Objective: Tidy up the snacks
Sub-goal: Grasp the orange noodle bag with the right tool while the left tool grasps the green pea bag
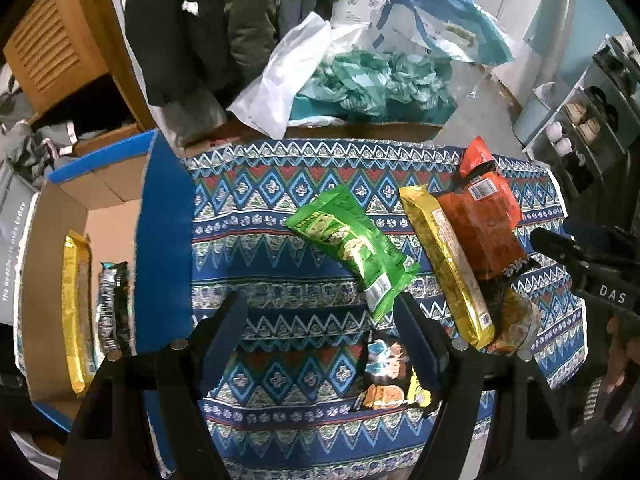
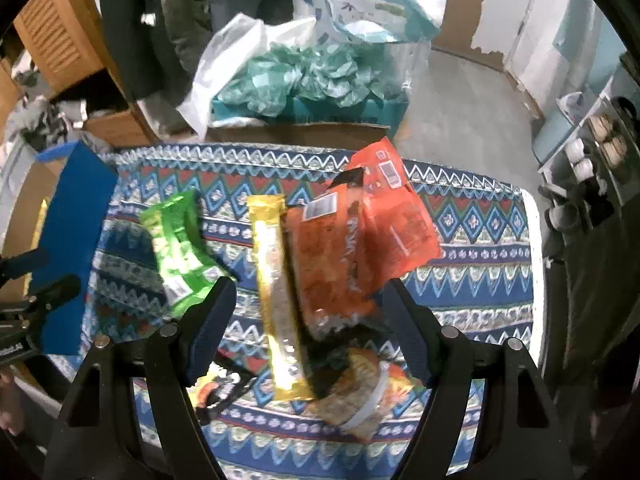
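Progress check, left to right.

Far left: cardboard box (image 1: 56,240) with blue flaps sits beside the table. Two packs already inside: a gold pack (image 1: 76,312) and a dark pack (image 1: 114,304) next to it. That looks like the done part, so I'd call it roughly a quarter to a third through.

Left gripper (image 1: 320,312): jaws wide, nothing between the pads, hanging over the patterned tablecloth (image 1: 280,200). The tail of the green snack bag (image 1: 352,248) lies just beside its right finger, not gripped. A cartoon-print pack (image 1: 388,376) lies on the cloth below the fingers.

Centre pile, still on the table: long gold wafer pack (image 2: 276,296), with an orange bag (image 2: 332,264) leaning on it and a second orange-red pouch (image 2: 392,200) overlapping behind. A cup-style noodle pot (image 2: 360,392) on its side is partly under the pile.

Right gripper (image 2: 308,320): jaws wide, empty, straddling the gold pack and orange bag from above, no contact that I can see. View is motion-blurred.

Remaining: six items by my count. Likely next picks: green bag for the left, gold pack or orange bag for the right. The overlap may drag neighbours along.
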`<act>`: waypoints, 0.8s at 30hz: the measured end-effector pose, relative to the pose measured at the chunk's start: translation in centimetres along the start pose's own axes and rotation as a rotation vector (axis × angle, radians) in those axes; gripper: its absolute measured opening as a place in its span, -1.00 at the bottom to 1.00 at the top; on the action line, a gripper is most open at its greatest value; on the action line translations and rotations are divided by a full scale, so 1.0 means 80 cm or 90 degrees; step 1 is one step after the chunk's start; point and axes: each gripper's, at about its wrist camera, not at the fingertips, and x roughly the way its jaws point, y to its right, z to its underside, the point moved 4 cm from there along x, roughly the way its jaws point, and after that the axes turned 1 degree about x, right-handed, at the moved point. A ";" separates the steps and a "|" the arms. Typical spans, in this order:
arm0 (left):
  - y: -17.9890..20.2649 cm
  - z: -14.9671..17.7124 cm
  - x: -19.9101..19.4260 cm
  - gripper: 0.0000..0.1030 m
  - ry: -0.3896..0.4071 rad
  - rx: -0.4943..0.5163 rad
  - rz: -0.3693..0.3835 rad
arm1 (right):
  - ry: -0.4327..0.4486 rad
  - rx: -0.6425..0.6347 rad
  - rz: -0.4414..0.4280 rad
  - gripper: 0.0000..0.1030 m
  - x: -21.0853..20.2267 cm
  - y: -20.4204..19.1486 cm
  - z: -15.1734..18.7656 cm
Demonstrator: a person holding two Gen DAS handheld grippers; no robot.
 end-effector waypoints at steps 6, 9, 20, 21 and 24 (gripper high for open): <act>0.003 -0.012 0.024 0.50 -0.029 -0.021 0.010 | -0.039 -0.024 0.011 0.47 0.031 0.014 -0.017; -0.001 -0.014 0.038 0.50 -0.042 -0.040 0.015 | -0.054 -0.020 0.010 0.47 0.048 0.020 -0.018; -0.003 -0.028 0.089 0.50 -0.074 -0.123 0.026 | -0.085 -0.016 0.008 0.47 0.094 0.023 -0.010; 0.000 -0.031 0.093 0.50 -0.076 -0.128 0.029 | -0.087 -0.017 0.010 0.47 0.097 0.024 -0.010; 0.009 -0.041 0.105 0.57 -0.084 -0.135 0.031 | -0.092 -0.020 0.005 0.47 0.103 0.022 -0.008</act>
